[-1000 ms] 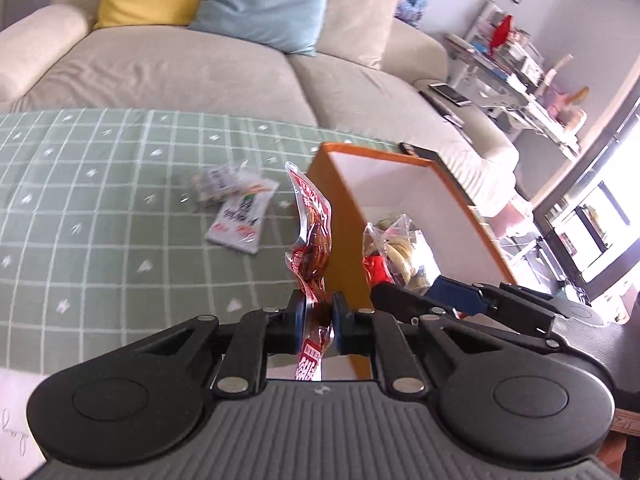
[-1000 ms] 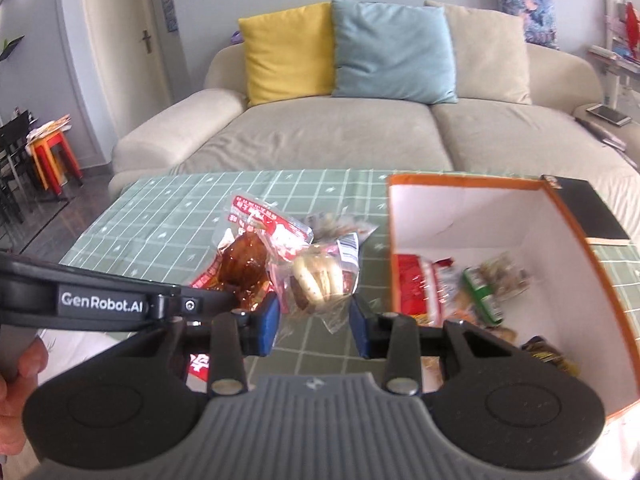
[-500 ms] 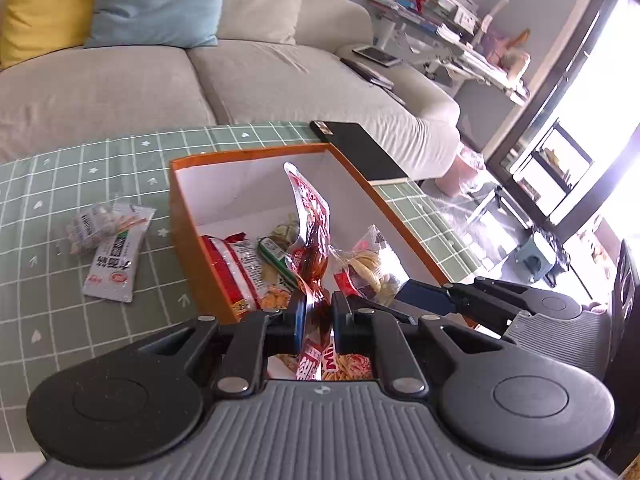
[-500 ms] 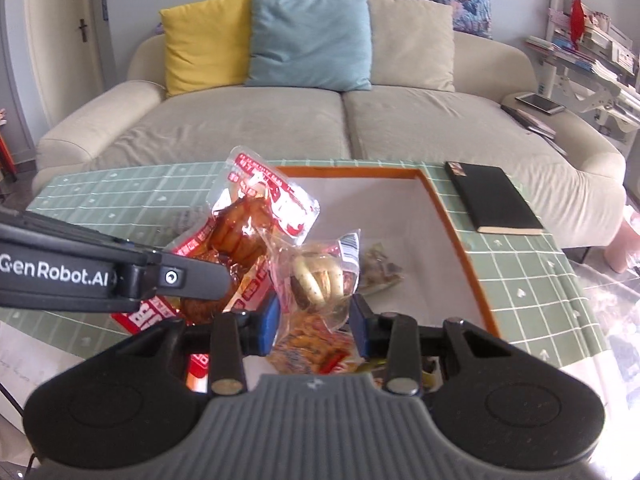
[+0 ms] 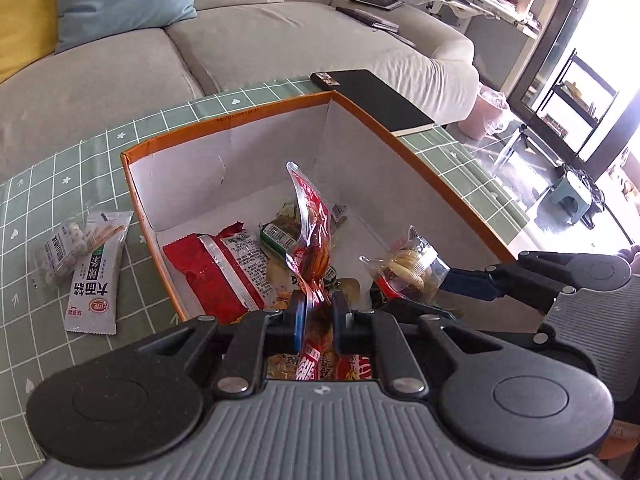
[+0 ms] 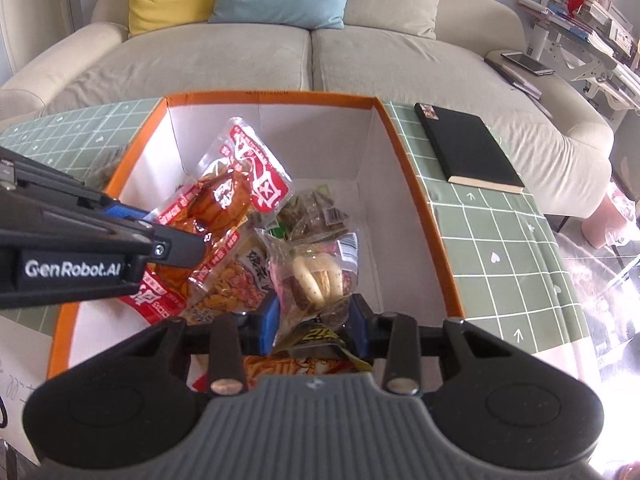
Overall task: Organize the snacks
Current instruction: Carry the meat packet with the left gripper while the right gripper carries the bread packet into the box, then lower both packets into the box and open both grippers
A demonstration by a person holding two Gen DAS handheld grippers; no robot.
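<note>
An orange box (image 5: 224,124) with a white inside stands on the green checked tablecloth and holds several snack packets. My left gripper (image 5: 316,316) is shut on a red packet of braised meat (image 5: 312,236) and holds it upright over the box. The packet also shows in the right wrist view (image 6: 236,184). My right gripper (image 6: 314,318) is shut on a clear packet of small biscuits (image 6: 316,276), also over the box (image 6: 412,184). In the left wrist view that packet (image 5: 408,268) hangs at the right.
Two white snack packets (image 5: 92,264) lie on the tablecloth (image 5: 48,320) left of the box. A black notebook (image 6: 468,148) lies on the table to the right of the box. A beige sofa with cushions stands behind the table.
Both grippers have carried their packets from beside the box to over its opening and lowered toward it. The grips have not changed.
</note>
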